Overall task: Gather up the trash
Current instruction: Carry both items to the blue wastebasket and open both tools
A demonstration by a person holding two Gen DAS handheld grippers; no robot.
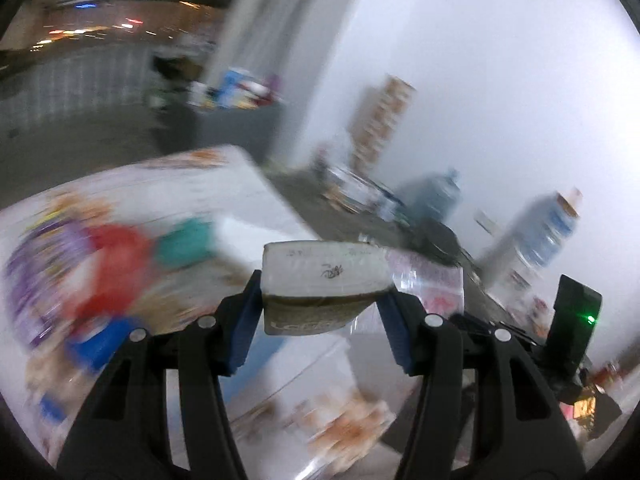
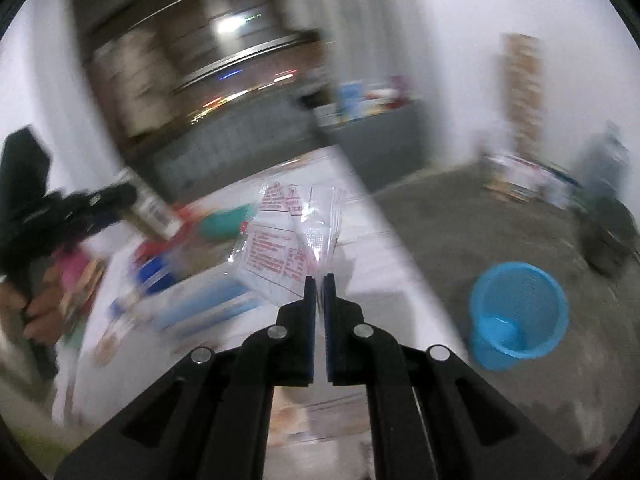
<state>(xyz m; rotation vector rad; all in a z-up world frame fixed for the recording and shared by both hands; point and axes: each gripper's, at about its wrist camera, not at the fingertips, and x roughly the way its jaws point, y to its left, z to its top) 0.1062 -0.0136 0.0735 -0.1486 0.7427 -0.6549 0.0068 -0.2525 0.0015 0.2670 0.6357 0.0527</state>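
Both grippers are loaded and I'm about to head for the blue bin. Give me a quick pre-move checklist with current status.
1. Left gripper clamped on the flattened carton: ok, pads press both sides.
2. Right gripper pinching the clear plastic wrapper: ok, jaws shut on its lower edge.
3. Blue bin in sight: ok, on the floor to the lower right in the right wrist view.
4. Bin open and upright: ok.
5. Floor path from table edge to bin free: cannot tell, picture blurred.
6. Wrapper hanging clear of the carton: cannot tell.

Dim, heavy motion blur, dark fisheye corners.
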